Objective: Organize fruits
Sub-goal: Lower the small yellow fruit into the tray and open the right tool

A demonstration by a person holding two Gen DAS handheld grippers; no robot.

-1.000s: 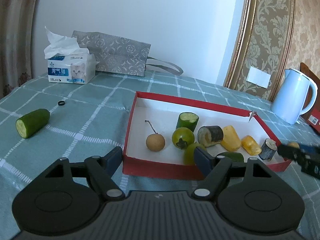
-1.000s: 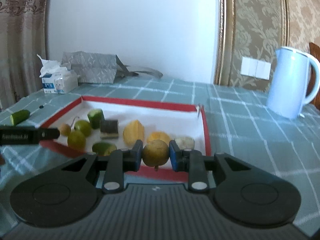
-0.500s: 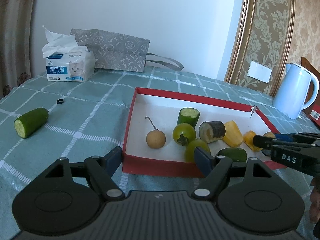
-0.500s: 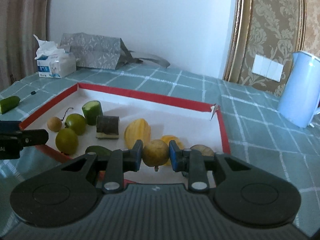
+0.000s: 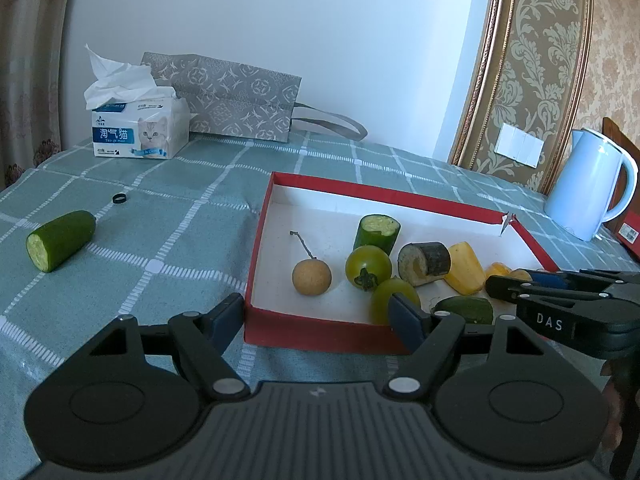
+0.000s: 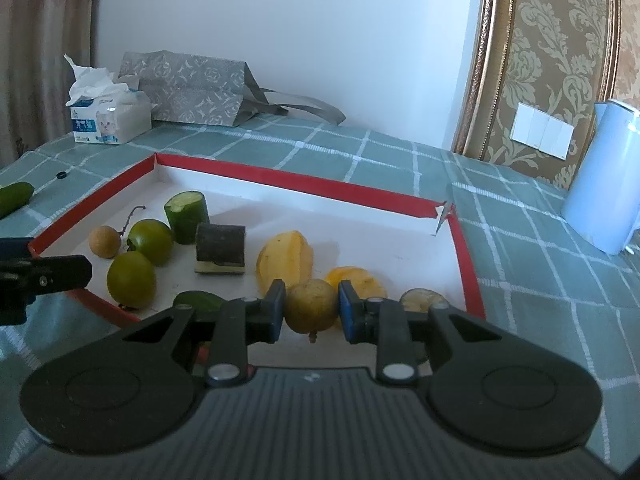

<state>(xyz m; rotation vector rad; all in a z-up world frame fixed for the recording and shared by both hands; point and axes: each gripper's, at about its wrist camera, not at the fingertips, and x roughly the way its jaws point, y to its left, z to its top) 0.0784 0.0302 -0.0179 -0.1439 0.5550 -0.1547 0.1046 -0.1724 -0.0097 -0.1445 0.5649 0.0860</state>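
Mostly done: your right gripper point(image 6: 311, 311) has its fingers pinched on a small round yellow-brown fruit point(image 6: 311, 306) over the red-walled white box point(image 6: 304, 179). Your left gripper point(image 5: 316, 316) hangs wide, empty. A cut green cucumber piece point(image 5: 60, 239) remains on the bench.

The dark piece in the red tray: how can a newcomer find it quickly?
Look in the red tray on the checked tablecloth. Right of the upright cucumber stub lies a short dark cylinder, the only near-black piece, with a pale cut face.
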